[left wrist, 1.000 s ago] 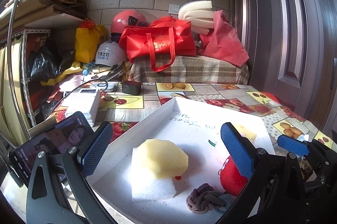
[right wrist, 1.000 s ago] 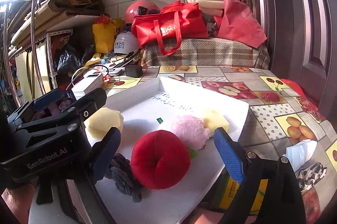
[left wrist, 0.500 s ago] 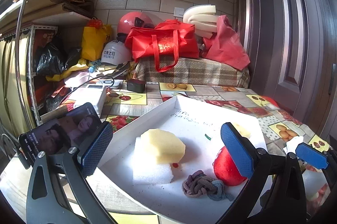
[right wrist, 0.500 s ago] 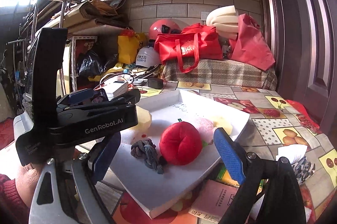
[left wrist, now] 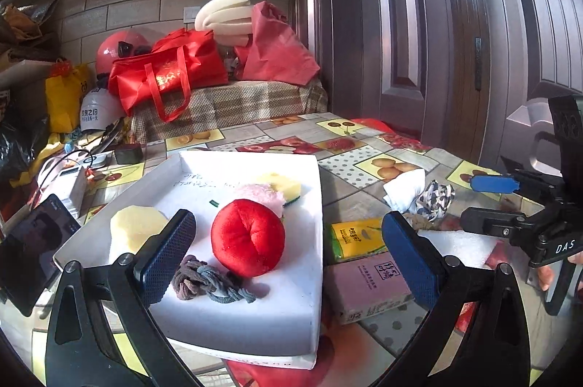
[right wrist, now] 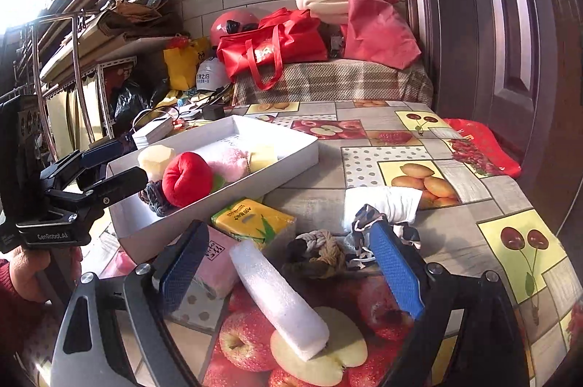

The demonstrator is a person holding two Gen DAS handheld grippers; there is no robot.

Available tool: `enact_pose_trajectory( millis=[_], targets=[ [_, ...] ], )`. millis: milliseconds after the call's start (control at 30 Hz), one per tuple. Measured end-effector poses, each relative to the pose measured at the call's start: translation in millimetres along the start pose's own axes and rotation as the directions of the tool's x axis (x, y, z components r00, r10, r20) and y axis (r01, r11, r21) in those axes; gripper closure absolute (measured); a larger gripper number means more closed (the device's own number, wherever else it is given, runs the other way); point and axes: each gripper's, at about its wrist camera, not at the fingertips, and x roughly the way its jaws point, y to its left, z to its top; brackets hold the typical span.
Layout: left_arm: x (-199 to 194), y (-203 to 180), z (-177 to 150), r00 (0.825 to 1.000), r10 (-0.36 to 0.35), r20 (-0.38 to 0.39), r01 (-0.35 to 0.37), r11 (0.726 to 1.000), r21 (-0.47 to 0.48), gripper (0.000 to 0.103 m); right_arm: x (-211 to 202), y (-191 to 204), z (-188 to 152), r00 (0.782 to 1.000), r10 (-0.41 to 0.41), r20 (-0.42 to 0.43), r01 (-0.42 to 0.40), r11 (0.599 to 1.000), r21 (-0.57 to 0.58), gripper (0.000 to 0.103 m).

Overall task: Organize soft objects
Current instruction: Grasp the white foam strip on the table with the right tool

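Holding both grippers with jaws wide and empty, you hover the right gripper over a white foam block beside the white tray; the left gripper frames the tray's red plush.

My glossy fruit-print plastic tablecloth shines — the white paperboard tray is matt; red plush velvety ball looks soft, white foam bar grainy — pads textured rubber.

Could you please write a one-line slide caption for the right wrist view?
Open right gripper over a white foam block and knotted rope, beside the white tray of soft toys.
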Motion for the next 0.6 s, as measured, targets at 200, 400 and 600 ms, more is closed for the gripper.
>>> enact_pose_trajectory(
  millis=[200, 400, 600],
  targets=[
    [16.7, -35.5, -1.0, 0.983, -0.132, -0.13, 0.147, 0.983, 0.114, 0.0, 10.5, -3.3, -7.0, 0.99, 0.052, -0.134, -0.065, 0.994, -0.09, 0.026],
    [36.0, -65.0, -7.6, 0.952, -0.165, -0.259, 0.22, 0.955, 0.201, 0.0, 29.7, 2.9, -16.1, 0.957, 0.122, -0.263, -0.156, 0.981, -0.112, 0.084],
    [49.0, -94.1, -19.8, 0.933, -0.103, -0.345, 0.222, 0.919, 0.326, 0.001, -4.1, -33.7, -10.9, 0.996, 0.043, -0.079, -0.039, 0.998, 0.053, 0.084]
  ],
)
